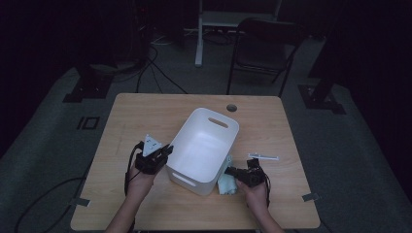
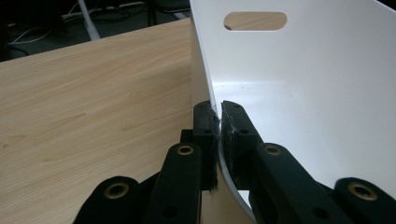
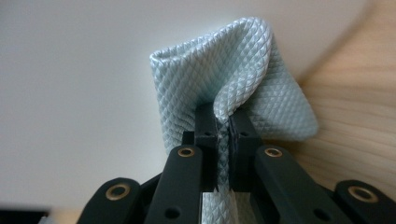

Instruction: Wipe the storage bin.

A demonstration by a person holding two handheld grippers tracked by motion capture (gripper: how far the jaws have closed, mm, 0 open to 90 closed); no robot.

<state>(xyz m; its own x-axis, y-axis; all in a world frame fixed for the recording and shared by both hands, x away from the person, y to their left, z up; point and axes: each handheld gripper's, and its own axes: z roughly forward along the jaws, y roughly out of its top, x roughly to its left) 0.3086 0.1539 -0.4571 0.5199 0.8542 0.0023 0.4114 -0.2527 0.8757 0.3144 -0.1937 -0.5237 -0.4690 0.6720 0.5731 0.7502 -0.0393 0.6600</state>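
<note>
**Bin rim and cloth both gripped, wooden table**

While both forearms enter from the bottom edge of the high view, the nearest items are the two hand-held tools. Left gripper (image 1: pixel 163 151), lower left of centre: clenched on the white bin (image 1: pixel 199 150); in the left gripper view (image 2: pixel 219 123) one pad sits outside and one inside the thin wall of the bin (image 2: pixel 303 84), pinching its rim. Right gripper (image 1: pixel 232 171), lower right of centre: clamped on the pale blue cloth (image 1: pixel 226 184); in the right gripper view (image 3: pixel 223 122) the quilted cloth (image 3: pixel 243 70) bunches upward from between the pressed pads, with the bin's white wall (image 3: pixel 70 84) behind it at left and wood grain at right.

Cloth: just beside the bin's near right corner, outside it, low over the table (image 1: pixel 145 111).

Bin: rectangular, set at an angle in the middle of the frame, with a slot handle at each end.

Small white strip (image 1: pixel 263 157): flat on the table, right of the bin, just above the right gripper.

Round hole (image 1: pixel 231 107): upper table edge, beyond the bin.

Folding chair (image 1: pixel 265 46): on the floor, top of frame, beyond the table.
</note>
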